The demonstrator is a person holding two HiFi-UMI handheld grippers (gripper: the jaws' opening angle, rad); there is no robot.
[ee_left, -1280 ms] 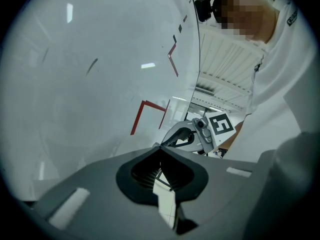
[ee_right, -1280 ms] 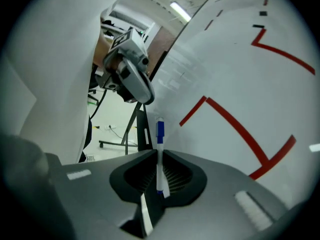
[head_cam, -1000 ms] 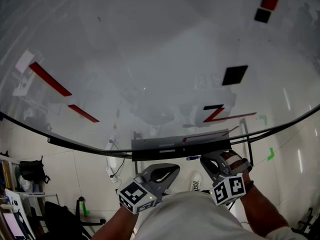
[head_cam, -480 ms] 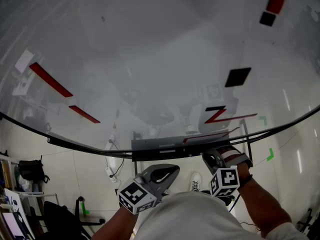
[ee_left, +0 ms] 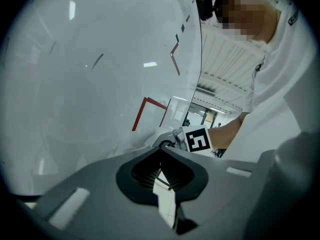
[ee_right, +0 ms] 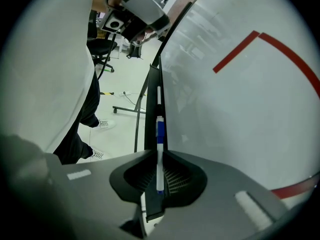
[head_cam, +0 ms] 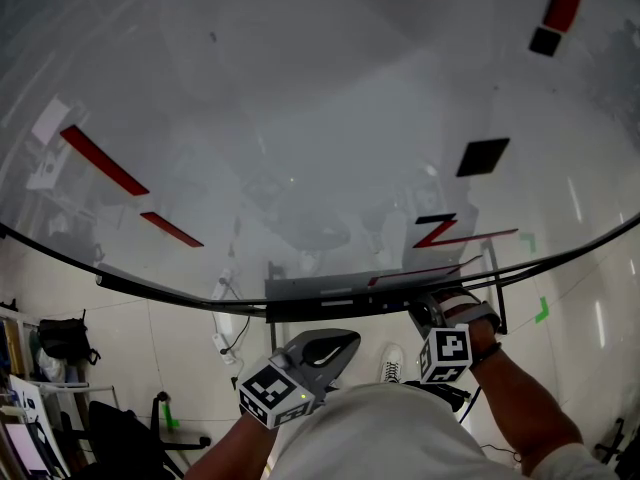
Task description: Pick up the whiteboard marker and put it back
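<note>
The whiteboard marker (ee_right: pixel 160 131), white with a blue band, lies lengthwise over the black tray (ee_right: pixel 151 114) under the whiteboard (head_cam: pixel 300 118). My right gripper (ee_right: pixel 159 156) is shut on the marker's near end. In the head view the right gripper (head_cam: pixel 432 315) is at the tray's (head_cam: pixel 330 304) right part and hides the marker. My left gripper (head_cam: pixel 338 340) hangs below the tray's middle, close to the person's body. Seen in its own view, the left gripper (ee_left: pixel 162 158) has its jaws together with nothing between them, and the right gripper (ee_left: pixel 175 138) shows beyond them.
Red lines (head_cam: pixel 100 160) and black squares (head_cam: pixel 482 156) mark the board. A second white pen (ee_right: pixel 159 95) lies farther along the tray. Below are the board's wheeled stand (ee_right: pixel 127 109), a light floor, the person's shoes (ee_right: pixel 106 124), an office chair (ee_right: pixel 102 49) and a black bag (head_cam: pixel 62 340).
The right gripper has shifted a little to the right and turned at the tray. A blue marker end seen beside it a second ago is now hidden. The left gripper has stayed put.
</note>
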